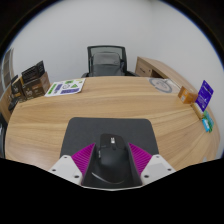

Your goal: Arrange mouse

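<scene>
While the hand-held gripper (109,168) hovers low over the near edge of a wooden counter (120,100), a black computer mouse (108,160) sits directly between its two fingers. Going left to right: the left finger's magenta pad (82,157) lies just beside the mouse's left flank, the mouse fills the middle, and the right finger's magenta pad (138,157) lies just beside its right flank. Whether both pads actually press on the mouse cannot be told; they look very close or touching, and the fingers are set narrow, about as wide as the mouse. The mouse's long axis runs straight ahead, parallel to the fingers, with its scroll wheel end pointing away from the camera. It rests on a dark grey mouse mat (108,132) that spreads ahead of the fingers. Further back, from left to right, are cardboard boxes (30,80), a printed booklet (66,87), a black office chair (105,60) beyond the counter, and a purple box (205,94). Any coming move probably turns on this straight alignment, since the mouse is already centred.
</scene>
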Tool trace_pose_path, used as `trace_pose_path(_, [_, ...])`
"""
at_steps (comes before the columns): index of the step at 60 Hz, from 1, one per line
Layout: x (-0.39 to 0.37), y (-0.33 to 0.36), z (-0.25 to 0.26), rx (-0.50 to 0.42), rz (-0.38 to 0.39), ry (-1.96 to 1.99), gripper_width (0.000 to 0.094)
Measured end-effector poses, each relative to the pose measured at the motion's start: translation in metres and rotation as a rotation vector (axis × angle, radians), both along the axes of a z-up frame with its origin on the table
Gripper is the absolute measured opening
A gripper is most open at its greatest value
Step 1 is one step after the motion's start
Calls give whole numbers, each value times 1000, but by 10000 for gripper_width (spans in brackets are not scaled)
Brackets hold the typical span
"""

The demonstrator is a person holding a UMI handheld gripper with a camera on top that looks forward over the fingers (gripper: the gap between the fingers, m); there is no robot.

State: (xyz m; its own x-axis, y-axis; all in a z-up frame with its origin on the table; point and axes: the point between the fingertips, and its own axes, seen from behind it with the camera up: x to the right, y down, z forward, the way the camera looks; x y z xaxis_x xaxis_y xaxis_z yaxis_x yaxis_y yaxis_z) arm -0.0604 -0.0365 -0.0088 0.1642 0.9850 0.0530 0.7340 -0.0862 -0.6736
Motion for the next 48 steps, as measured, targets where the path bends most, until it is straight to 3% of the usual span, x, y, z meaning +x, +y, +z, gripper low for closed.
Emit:
trace_pose_path(3, [0,3,4,17,-1,6,880])
trace_pose_path(5, [1,5,8,29,-5,9,839])
trace_pose_path(12, [11,1,47,42,-15,54,860])
trace_pose_path(31, [117,-58,209,9,47,192,859])
trace_pose_path(48, [236,-86,269,-8,50,214,862])
